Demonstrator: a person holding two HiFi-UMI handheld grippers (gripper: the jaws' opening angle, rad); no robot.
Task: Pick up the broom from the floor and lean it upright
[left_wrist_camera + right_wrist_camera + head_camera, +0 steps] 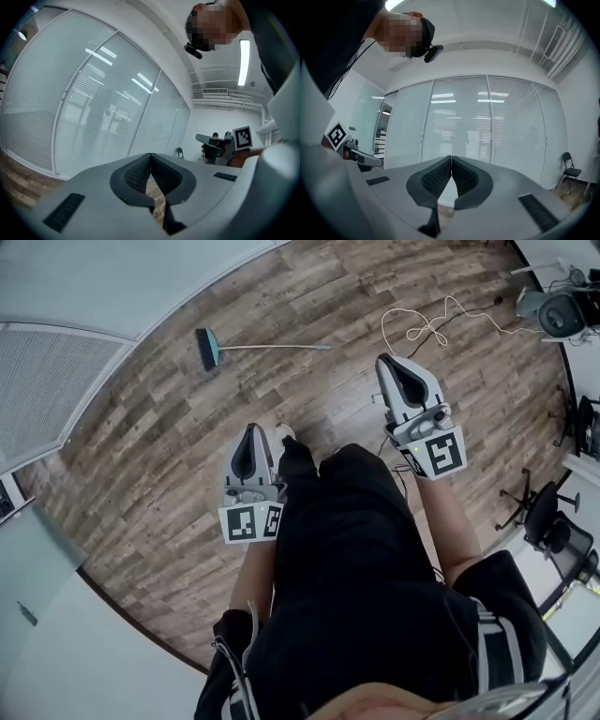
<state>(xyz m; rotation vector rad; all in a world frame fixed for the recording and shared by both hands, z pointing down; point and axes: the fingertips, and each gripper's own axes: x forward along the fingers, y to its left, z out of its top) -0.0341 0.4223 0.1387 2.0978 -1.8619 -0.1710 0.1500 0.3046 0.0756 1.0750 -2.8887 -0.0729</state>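
A broom (246, 347) with a teal head and a long pale handle lies flat on the wood floor, near the curved glass wall in the head view. My left gripper (252, 431) is held out in front of the person's body, shut and empty, well short of the broom. My right gripper (385, 360) is farther forward, just right of the handle's end and above the floor, also shut with nothing in it. In both gripper views the ribbed pads (140, 173) (440, 178) meet at the tips, and the broom does not show there.
A curved glass wall with blinds (84, 343) bounds the floor at the left. A white cable (427, 324) loops on the floor beyond my right gripper. Office chairs (553, 521) and equipment (561, 306) stand at the right. A folding chair (569, 166) shows by the blinds.
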